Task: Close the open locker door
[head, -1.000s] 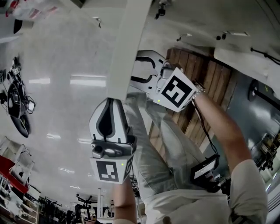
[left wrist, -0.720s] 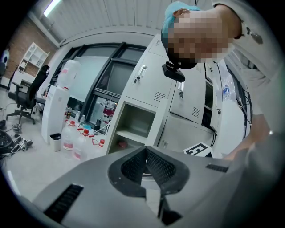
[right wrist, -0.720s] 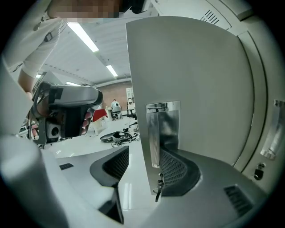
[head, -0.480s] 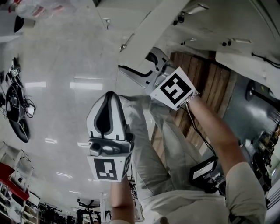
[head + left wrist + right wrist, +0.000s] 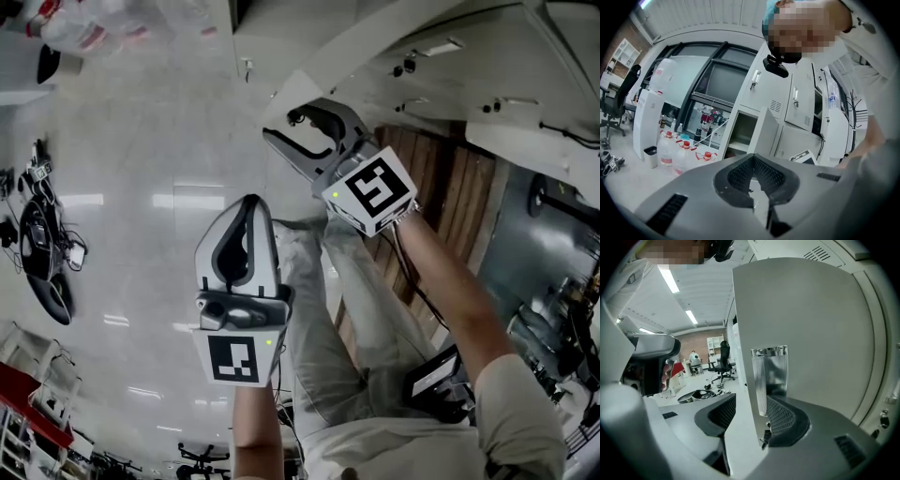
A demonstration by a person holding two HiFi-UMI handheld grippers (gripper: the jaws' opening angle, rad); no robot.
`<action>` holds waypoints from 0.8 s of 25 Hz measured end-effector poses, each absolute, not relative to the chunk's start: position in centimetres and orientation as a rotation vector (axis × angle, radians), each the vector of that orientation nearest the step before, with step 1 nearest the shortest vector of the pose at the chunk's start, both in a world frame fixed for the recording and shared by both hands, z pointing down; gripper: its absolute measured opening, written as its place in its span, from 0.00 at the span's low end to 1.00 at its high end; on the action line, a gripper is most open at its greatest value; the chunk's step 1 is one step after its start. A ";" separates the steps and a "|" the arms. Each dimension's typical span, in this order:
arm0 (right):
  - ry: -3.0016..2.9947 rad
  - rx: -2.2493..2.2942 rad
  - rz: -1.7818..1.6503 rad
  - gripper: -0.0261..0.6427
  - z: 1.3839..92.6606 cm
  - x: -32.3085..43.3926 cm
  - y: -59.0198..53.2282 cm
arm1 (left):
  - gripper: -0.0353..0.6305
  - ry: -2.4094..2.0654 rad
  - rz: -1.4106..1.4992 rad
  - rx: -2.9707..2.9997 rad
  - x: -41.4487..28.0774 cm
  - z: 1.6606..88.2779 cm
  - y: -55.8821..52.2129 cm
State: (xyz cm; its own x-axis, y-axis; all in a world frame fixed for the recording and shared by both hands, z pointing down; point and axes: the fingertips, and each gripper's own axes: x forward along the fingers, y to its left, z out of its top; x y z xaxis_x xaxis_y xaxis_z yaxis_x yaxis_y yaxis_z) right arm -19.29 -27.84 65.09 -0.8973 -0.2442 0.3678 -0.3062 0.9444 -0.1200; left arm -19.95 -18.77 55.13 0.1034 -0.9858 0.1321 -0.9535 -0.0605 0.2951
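The white locker door (image 5: 801, 324) fills the right gripper view, and its metal handle (image 5: 768, 376) stands just past the jaws. My right gripper (image 5: 750, 404) is shut on the door's free edge, one pad on each face. In the head view the right gripper (image 5: 281, 127) sits at the lower end of the slanted white door (image 5: 356, 47). My left gripper (image 5: 248, 202) hangs lower, apart from the door, shut and empty. The left gripper view shows its tips (image 5: 753, 157) together, with the open locker (image 5: 743, 131) and its door (image 5: 766, 133) beyond.
Shut grey lockers (image 5: 799, 101) stand around the open one. Water bottles (image 5: 670, 145) and a white dispenser (image 5: 651, 108) stand on the floor to its left. Cables and gear (image 5: 37, 234) lie on the glossy floor. A wooden panel (image 5: 441, 187) is beside my legs.
The door's edge has swung from nearly upright to slanting up to the right. My right gripper has gone with it, turning and rising a little. The left gripper has barely moved.
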 end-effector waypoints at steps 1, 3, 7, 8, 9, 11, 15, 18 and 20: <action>-2.750 0.406 0.253 0.35 65.0 -19.6 -27.9 | 0.06 -1.908 -0.154 2.075 -20.1 55.3 -18.7; -2.753 0.408 0.249 0.35 65.1 -20.2 -27.9 | 0.06 -1.902 -0.156 2.063 -20.4 55.7 -18.5; -2.744 0.422 0.227 0.35 65.3 -21.2 -28.6 | 0.06 -1.911 -0.139 2.056 -21.1 56.4 -18.8; -2.746 0.431 0.225 0.36 65.3 -21.5 -28.9 | 0.06 -1.917 -0.145 2.053 -21.3 56.4 -19.0; -2.747 0.444 0.227 0.36 65.3 -21.8 -29.1 | 0.06 -1.921 -0.154 2.049 -21.6 56.3 -19.2; -2.751 0.483 0.235 0.36 65.3 -22.4 -29.7 | 0.06 -1.929 -0.170 2.042 -22.2 56.2 -19.7; -2.753 0.576 0.230 0.37 65.3 -23.9 -31.0 | 0.06 -1.932 -0.172 2.045 -23.6 56.0 -20.8; -2.745 0.657 0.238 0.37 65.3 -24.9 -32.0 | 0.06 -1.927 -0.154 2.069 -24.6 55.8 -21.7; -2.736 0.713 0.251 0.37 65.3 -25.4 -32.8 | 0.06 -1.930 -0.148 2.066 -25.3 55.8 -22.0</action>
State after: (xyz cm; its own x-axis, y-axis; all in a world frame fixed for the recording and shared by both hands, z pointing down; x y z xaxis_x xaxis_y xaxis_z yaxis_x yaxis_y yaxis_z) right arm -25.45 -32.76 65.30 -0.8312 -0.4465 0.3313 -0.4994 0.8616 -0.0915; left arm -25.35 -22.03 55.81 0.0876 -0.9871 0.1340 -0.9551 -0.0450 0.2928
